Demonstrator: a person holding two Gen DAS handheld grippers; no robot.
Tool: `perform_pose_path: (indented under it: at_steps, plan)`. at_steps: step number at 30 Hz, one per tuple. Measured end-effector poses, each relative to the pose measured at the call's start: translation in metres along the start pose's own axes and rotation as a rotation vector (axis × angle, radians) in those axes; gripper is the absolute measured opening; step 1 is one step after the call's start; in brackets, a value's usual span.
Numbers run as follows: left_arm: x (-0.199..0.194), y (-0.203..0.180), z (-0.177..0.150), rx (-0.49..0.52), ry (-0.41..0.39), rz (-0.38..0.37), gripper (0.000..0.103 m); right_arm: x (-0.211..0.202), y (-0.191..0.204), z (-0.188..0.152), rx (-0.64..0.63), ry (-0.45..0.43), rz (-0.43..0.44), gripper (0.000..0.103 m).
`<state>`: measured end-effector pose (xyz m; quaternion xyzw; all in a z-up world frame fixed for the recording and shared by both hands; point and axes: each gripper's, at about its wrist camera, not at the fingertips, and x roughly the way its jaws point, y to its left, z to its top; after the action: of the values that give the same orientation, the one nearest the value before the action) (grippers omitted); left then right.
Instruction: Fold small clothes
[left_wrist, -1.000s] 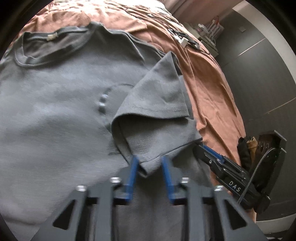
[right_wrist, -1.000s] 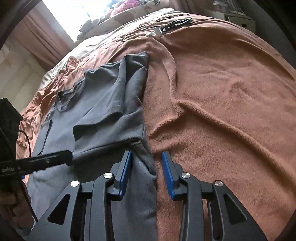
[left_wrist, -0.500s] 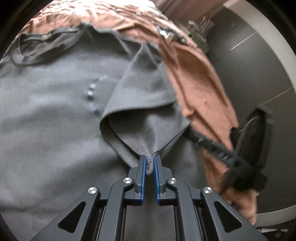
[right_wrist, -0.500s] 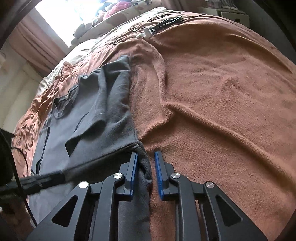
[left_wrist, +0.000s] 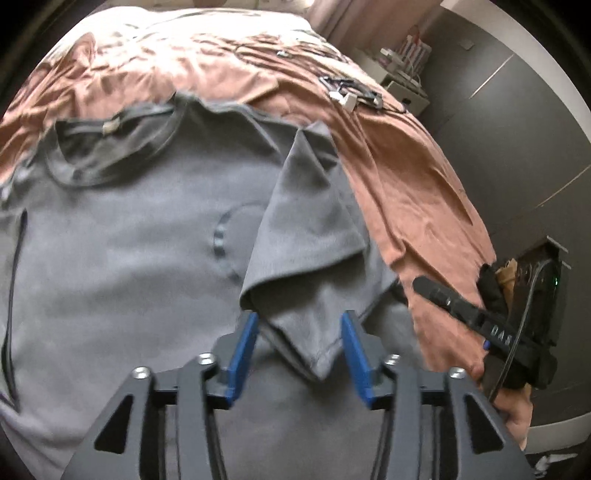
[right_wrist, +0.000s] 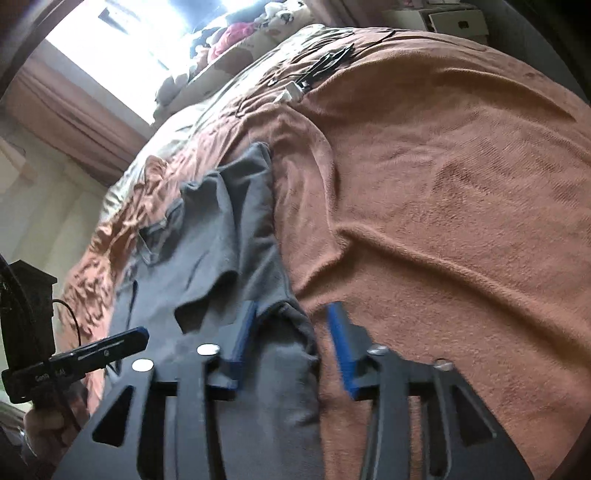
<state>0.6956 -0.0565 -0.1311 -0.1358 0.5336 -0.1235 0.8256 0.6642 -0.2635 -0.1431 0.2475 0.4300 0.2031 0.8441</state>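
Observation:
A grey T-shirt lies flat on a brown blanket, collar at the far end. Its right sleeve is folded in over the chest. My left gripper hangs just above the sleeve's tip. Its jaws are opening, the tip lies between the blue pads, and neither pad presses on it. In the right wrist view the shirt runs along the blanket. My right gripper straddles the shirt's side edge, jaws opening, pads off the cloth. The right gripper and left gripper show in each other's views.
Black cables and a white plug lie on the blanket beyond the shirt. A dark wall of cabinet doors stands along the bed's right side, with a small shelf unit behind. A bright window and a heap of soft things sit at the bed's head.
Both grippers pinched the shirt half a second ago, the left on the sleeve tip, the right on the side edge. Both have let go and spread, and the left has lifted.

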Motion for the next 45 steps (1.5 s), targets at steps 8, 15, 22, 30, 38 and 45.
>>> perform_pose_path:
  at_steps: [8, 15, 22, 30, 38, 45]
  plan:
    - [0.032, -0.026, 0.022, 0.077, 0.0, 0.009, 0.053, -0.007, -0.012, 0.0, 0.028, -0.009, -0.013, 0.041]
    - [0.065, -0.039, 0.034, 0.1, 0.011, 0.017, 0.053, -0.017, -0.015, 0.001, 0.04, -0.018, -0.047, 0.041]
    - [0.087, -0.032, 0.041, 0.085, 0.022, -0.002, 0.031, -0.017, -0.011, 0.002, 0.022, -0.023, -0.066, 0.041]
    - [0.058, -0.018, 0.057, 0.096, 0.004, -0.006, 0.005, -0.009, -0.003, 0.001, -0.004, -0.02, -0.066, 0.041]
    - [0.025, 0.012, 0.08, 0.067, -0.04, 0.034, 0.005, -0.003, 0.011, 0.001, -0.062, -0.046, -0.064, 0.041]
    - [0.014, 0.058, 0.098, -0.013, -0.056, 0.12, 0.005, 0.011, 0.017, 0.001, -0.099, -0.052, -0.071, 0.041]
